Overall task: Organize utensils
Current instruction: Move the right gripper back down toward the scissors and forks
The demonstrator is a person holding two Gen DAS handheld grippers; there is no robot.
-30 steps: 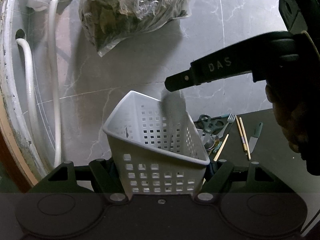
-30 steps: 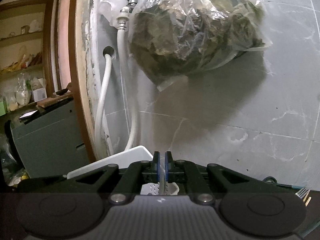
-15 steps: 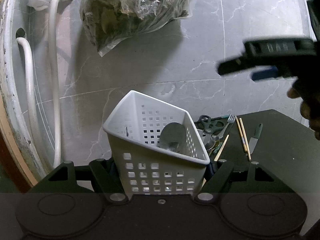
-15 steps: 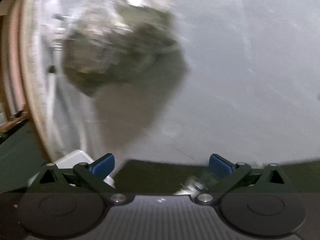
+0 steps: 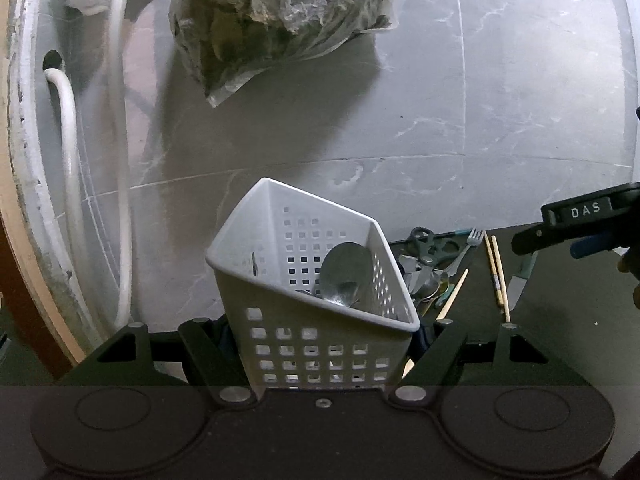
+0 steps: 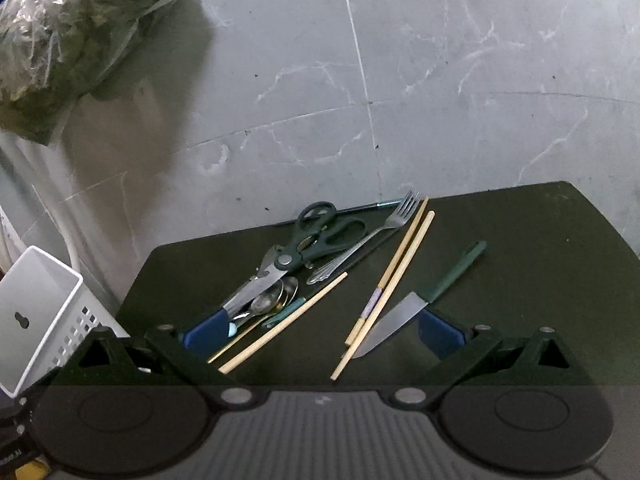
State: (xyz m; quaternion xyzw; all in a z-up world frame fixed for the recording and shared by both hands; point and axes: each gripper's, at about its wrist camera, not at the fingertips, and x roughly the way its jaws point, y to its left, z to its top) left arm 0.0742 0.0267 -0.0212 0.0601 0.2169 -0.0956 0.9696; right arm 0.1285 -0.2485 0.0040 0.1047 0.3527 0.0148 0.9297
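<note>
- The left gripper (image 5: 324, 344) is closed on the white perforated basket (image 5: 316, 320) and holds it by the lower part of its walls, a little tilted, at the left edge of the dark tabletop (image 6: 520, 248).
- One metal spoon (image 5: 346, 270) lies inside the basket, leaning on its right wall.
- The right gripper (image 6: 324, 330) has its jaws wide apart and holds nothing; it hovers above the pile of utensils.
- Between its blue pads (image 6: 206, 332) lie a wooden chopstick (image 6: 284, 322), a pair of chopsticks (image 6: 384, 292) and a knife with a green handle (image 6: 416, 300).
- A little further are the scissors (image 6: 304, 248), a few spoons (image 6: 276, 296) half under them, and a fork (image 6: 372, 236).
- Behind, against the grey wall, hangs a plastic bag of greens (image 5: 280, 20).
- I judge the chopsticks light, stiff and round, so they can roll out of the pads; a hold near the middle seems best.
- The knife is probably smooth and sharp at the blade; the handle is the safer place to take it.
- The scissors look heavier and tangled with the spoons, so they may drag other pieces.
</note>
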